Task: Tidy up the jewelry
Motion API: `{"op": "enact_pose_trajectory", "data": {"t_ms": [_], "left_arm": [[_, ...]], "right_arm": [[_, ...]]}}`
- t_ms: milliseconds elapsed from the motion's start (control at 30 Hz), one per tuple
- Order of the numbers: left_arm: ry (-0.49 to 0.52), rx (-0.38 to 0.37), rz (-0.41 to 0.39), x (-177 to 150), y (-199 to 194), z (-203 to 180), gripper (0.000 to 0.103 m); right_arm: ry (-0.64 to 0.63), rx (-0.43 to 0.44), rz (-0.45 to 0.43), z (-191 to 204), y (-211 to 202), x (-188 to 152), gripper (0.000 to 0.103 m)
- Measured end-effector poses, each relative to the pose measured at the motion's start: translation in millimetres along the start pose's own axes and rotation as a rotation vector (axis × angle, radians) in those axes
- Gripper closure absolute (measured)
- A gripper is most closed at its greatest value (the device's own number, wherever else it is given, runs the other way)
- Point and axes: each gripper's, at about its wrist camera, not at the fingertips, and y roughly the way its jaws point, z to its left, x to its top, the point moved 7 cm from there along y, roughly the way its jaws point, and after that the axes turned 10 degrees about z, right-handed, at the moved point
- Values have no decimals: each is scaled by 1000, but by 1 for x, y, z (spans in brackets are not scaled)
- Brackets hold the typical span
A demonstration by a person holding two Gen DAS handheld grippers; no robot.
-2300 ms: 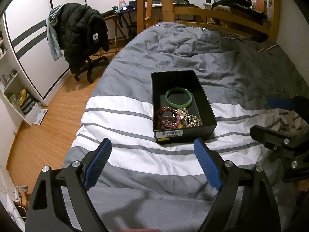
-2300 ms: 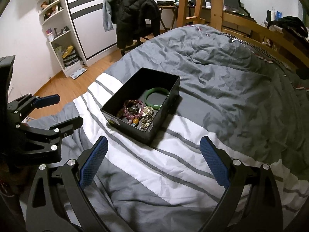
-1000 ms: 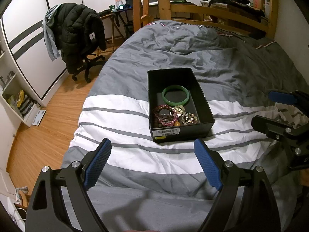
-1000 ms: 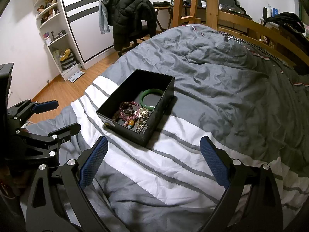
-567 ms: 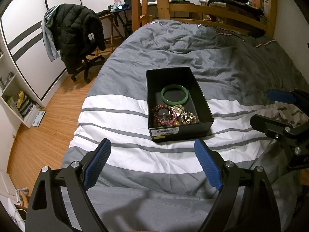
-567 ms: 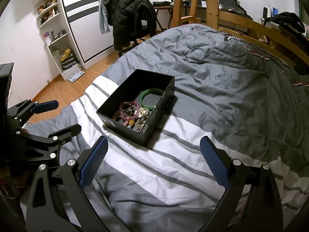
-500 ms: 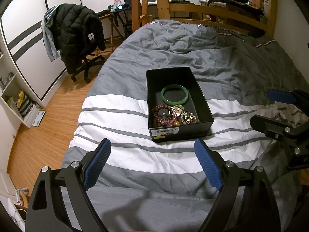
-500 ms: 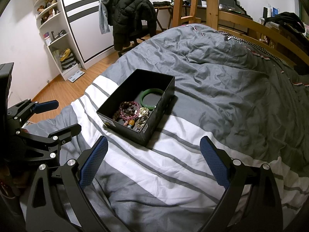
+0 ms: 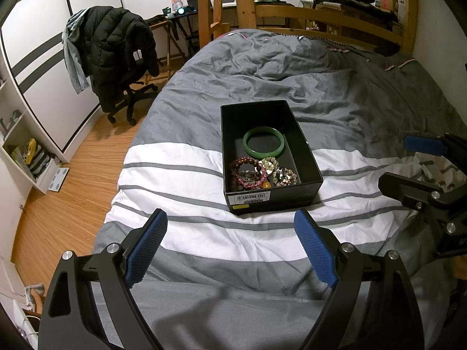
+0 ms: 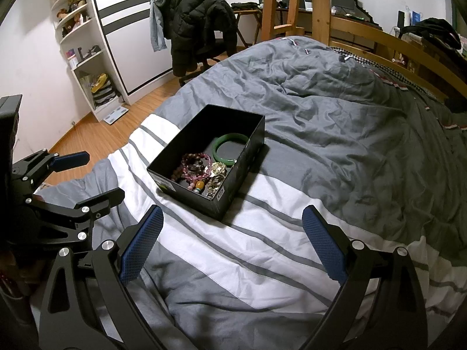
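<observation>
A black open box (image 9: 309,157) sits on the striped grey and white duvet (image 9: 186,180). Inside lie a green bangle (image 9: 263,142), pink and dark beaded bracelets (image 9: 248,173) and a heap of gold pieces (image 9: 281,173). My left gripper (image 9: 230,248) is open and empty, just short of the box's near end. My right gripper (image 10: 233,240) is open and empty, near the box (image 10: 245,172) corner; the bangle (image 10: 229,148) and beads (image 10: 195,166) show there too. Each gripper appears at the edge of the other's view.
A desk chair with a black jacket (image 9: 116,55) stands on the wood floor left of the bed. White shelves (image 10: 78,43) line the wall. A wooden ladder (image 9: 216,3) and bed rail (image 9: 335,20) stand behind the rumpled duvet.
Both grippers drifted slightly back and up over the first second, so the box sits a little farther off; since then nothing has visibly moved. Both stay open.
</observation>
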Motion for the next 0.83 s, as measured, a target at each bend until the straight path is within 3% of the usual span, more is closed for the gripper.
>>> {"op": "enact_pose_trajectory", "data": {"t_ms": [833], "left_arm": [[5, -6, 6, -2, 3, 0, 13]], "right_arm": [[-1, 1, 1, 0, 0, -1, 8]]}}
